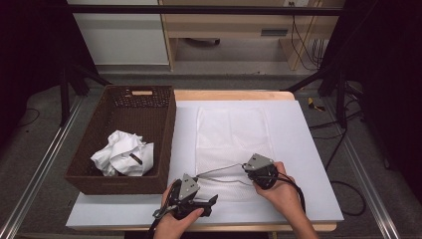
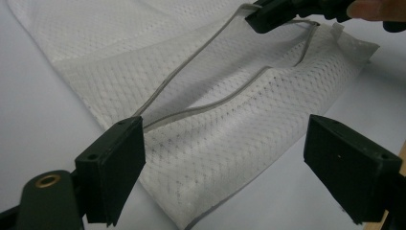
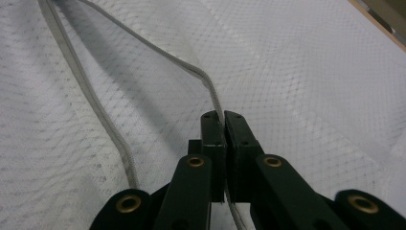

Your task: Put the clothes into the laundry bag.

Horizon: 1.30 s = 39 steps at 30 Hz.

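Note:
A white mesh bag [image 1: 234, 134] lies flat on the white table top [image 1: 308, 149], its open end toward me. A grey band [image 3: 158, 52] edges that opening. My right gripper [image 3: 224, 124] is shut on the upper band and holds it lifted off the lower layer, so the mouth gapes. In the high view the right gripper [image 1: 247, 167] sits at the bag's near right. My left gripper [image 2: 225, 158] stands open with its jaws wide apart, the bag's near end [image 2: 215, 143] lying between and beyond them. Across the opening I see the right gripper [image 2: 268, 17] pinching the band.
A brown wicker basket [image 1: 166, 124] stands at the table's left and holds a crumpled white cloth [image 1: 124, 154]. The table's wooden edge [image 1: 229, 94] shows at the back. Black frame legs and cables lie on the floor to the right.

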Available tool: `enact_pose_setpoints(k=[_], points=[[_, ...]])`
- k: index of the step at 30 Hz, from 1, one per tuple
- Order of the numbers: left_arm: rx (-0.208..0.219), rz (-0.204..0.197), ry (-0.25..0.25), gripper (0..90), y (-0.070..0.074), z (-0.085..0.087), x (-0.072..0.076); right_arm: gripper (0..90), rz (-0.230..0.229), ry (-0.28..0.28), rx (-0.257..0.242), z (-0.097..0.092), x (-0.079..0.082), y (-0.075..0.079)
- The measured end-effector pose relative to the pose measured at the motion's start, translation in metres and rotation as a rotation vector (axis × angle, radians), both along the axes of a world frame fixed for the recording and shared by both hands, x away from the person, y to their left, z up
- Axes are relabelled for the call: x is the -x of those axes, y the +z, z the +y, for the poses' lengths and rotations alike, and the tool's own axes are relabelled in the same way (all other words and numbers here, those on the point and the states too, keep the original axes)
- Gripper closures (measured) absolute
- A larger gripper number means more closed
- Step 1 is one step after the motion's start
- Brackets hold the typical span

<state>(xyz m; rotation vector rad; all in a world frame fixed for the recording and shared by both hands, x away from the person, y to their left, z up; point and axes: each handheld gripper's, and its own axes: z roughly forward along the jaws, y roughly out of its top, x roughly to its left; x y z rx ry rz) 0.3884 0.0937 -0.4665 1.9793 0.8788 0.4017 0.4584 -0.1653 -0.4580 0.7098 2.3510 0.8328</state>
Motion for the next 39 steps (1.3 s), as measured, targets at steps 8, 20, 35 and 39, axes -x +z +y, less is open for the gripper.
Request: enact_pose_setpoints(k=[8,20,35,39], points=[[-0.007,0.000,0.009,14.6,0.001,0.003,0.004,88.5,-0.084,-0.014,-0.010,0.005,0.002,0.010],[-0.023,-0.015,0.034,14.5,0.002,0.008,0.009,88.7,-0.205,-0.028,-0.053,0.011,0.002,0.027],[-0.040,-0.036,-0.005,14.7,0.009,0.002,0.015,88.8,-0.329,-0.006,-0.108,0.017,0.010,0.039],[-0.026,-0.029,-0.030,14.5,0.026,0.005,0.016,88.7,-0.330,0.014,-0.099,0.019,0.009,0.037]])
